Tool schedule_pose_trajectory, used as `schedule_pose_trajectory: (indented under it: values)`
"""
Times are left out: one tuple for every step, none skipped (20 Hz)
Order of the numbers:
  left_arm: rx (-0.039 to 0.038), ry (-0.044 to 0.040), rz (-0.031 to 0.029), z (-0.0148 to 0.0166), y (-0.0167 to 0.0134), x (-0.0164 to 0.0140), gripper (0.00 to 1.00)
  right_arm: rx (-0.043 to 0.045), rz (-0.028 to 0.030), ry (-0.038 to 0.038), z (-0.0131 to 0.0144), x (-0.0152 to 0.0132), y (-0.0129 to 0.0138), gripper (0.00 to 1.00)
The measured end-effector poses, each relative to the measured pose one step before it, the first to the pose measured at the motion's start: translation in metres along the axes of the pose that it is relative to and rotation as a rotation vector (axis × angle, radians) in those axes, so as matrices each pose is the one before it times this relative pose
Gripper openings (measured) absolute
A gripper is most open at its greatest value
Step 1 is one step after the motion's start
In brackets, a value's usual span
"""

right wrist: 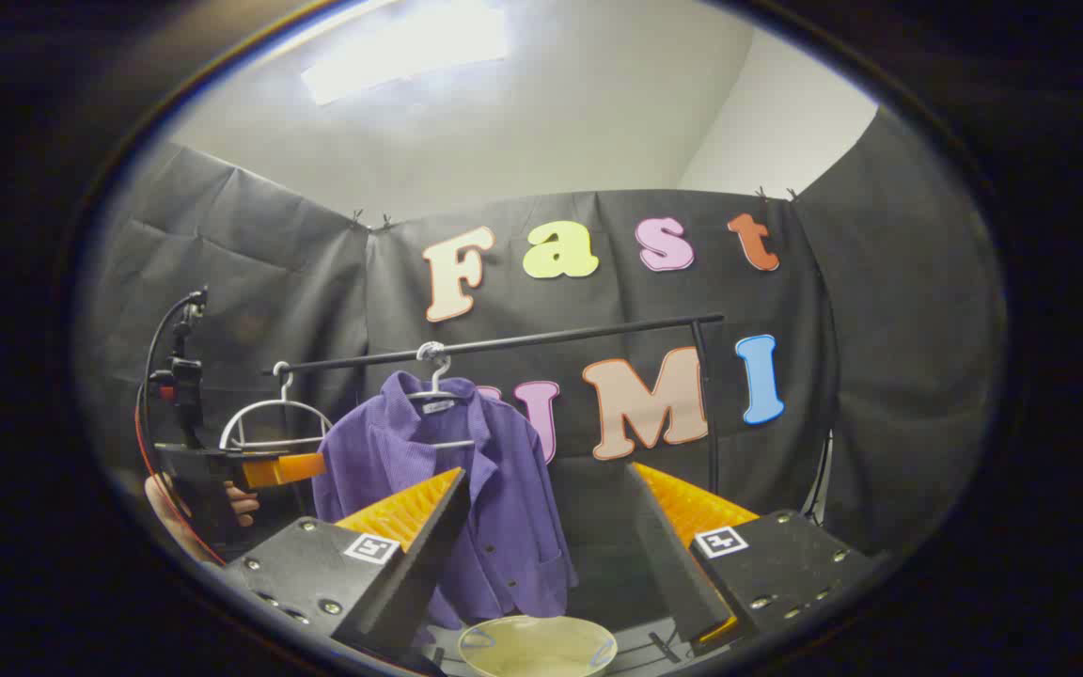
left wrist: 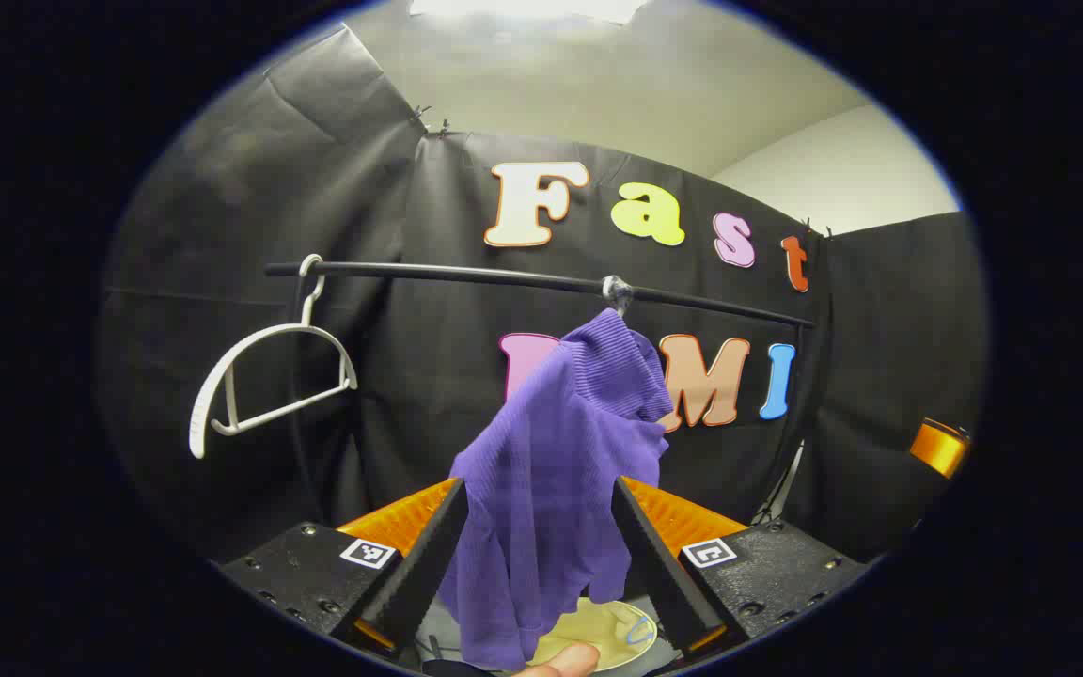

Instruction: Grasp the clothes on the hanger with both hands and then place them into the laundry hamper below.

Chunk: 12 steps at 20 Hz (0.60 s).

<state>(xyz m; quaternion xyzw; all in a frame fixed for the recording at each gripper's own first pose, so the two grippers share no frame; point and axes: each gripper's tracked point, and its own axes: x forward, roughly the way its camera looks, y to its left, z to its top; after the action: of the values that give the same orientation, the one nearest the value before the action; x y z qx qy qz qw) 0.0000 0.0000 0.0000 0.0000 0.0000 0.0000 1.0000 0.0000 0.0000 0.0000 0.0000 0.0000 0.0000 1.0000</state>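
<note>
The purple shirt hangs on its hanger from the rail, above the laundry hamper. Both tongs, left and right, stand open, gripping nothing. Risk: pulling unevenly may snag the collar on the hanger.

walls: black cloth, creased | above: white wall and ceiling | light: 1 bright panel | rail: black, horizontal, with upright post
</note>
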Motion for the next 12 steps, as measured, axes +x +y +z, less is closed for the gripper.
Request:
schedule_pose_trajectory:
  values:
    - [-0.00811, -0.00751, -0.00655, -0.00242, -0.00118, 0.00002, 0.92, -0.00767, 0.00379, -0.00255, -0.00378, -0.00032, 0.00189, 0.98]
    - [-0.00982, -0.01718, 0.00297, 0.00050, 0.00129, 0.00119, 0.95, -0.00967, 0.00299, -0.00837, -0.00318, 0.00006, 0.00057, 0.98]
    - [-0.00880, -0.01172, 0.00605, -0.00302, 0.00195, 0.00200, 0.95, -0.00820, -0.01038, -0.00556, -0.00538, 0.00086, -0.00396, 0.95]
    - [-0.00867, 0.00061, 0.00293, -0.00554, 0.00006, 0.00328, 0.92, -0.00406, -0.01454, 0.00173, -0.00747, 0.00347, -0.00524, 0.98]
    - [-0.01203, 0.01698, 0.00413, -0.01012, -0.00047, 0.00366, 0.92, 0.00257, -0.00494, 0.00654, -0.00856, 0.00370, -0.00075, 0.94]
    - [-0.00873, 0.02001, 0.00929, -0.00914, 0.00054, 0.00422, 0.92, 0.00648, 0.01465, 0.00432, -0.00677, 0.00521, 0.00262, 0.94]
    - [-0.00077, 0.01029, 0.00983, -0.00650, 0.00087, 0.00455, 0.92, 0.00854, 0.01379, -0.00066, -0.00600, 0.00704, 0.00216, 1.00]
    - [0.00044, 0.00214, 0.01434, -0.00348, 0.00253, 0.00597, 0.92, 0.00395, 0.00752, -0.00113, -0.00496, 0.00613, -0.00045, 0.98]
    - [0.00049, -0.00103, 0.00906, -0.00242, 0.00052, 0.00585, 0.92, 0.00205, -0.00313, -0.00181, -0.00456, 0.00729, -0.00351, 0.98]
    - [0.00430, -0.00013, 0.00072, -0.00225, -0.00209, 0.00594, 0.96, -0.00246, -0.00199, -0.00059, -0.00405, 0.00772, -0.00204, 0.95]
    - [0.00781, 0.00843, -0.00232, -0.00441, -0.00352, 0.00314, 0.96, -0.00084, 0.00113, -0.00004, -0.00359, 0.00831, 0.00023, 0.98]
    - [0.01114, 0.00839, -0.00635, -0.00339, -0.00498, 0.00284, 0.92, -0.00044, 0.00936, -0.00178, -0.00234, 0.00778, 0.00193, 1.00]
